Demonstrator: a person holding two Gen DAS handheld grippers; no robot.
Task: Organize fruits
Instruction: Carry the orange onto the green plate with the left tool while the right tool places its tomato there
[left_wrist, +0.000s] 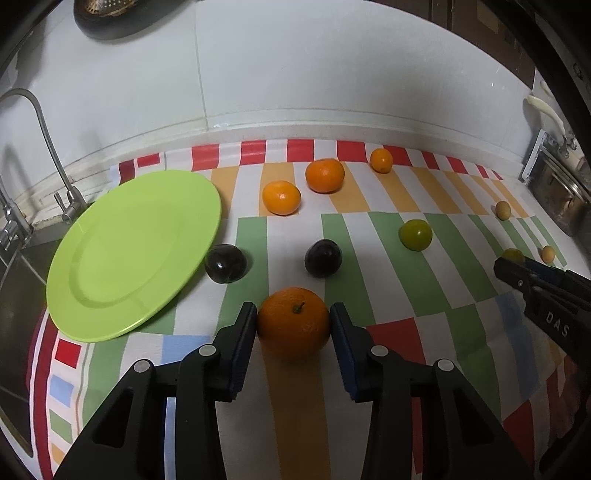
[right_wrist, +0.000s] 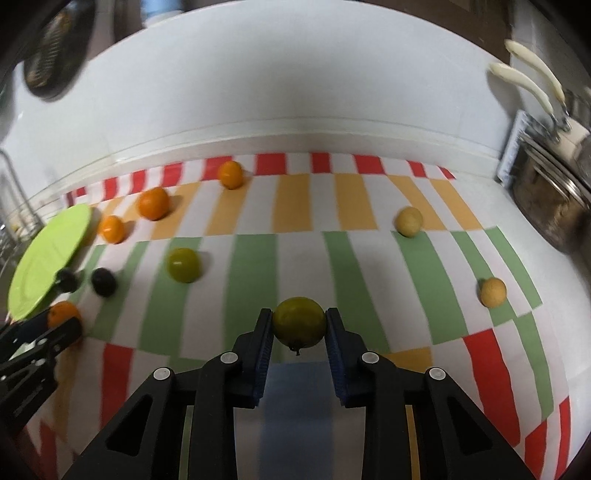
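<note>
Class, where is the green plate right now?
In the left wrist view, the plate lies at the cloth's left end beside the sink, a dark plum touching its right rim.

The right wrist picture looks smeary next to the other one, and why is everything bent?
Right wrist view: motion blur smears the green plate and cloth stripes, though the held green fruit stays sharp. Left wrist view: crisp, glare spots on the dark plums. Both: fisheye lens curves the wall.

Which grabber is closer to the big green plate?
Left. The left gripper holds an orange right beside the plate; the right gripper grips a green fruit far across the cloth.
</note>
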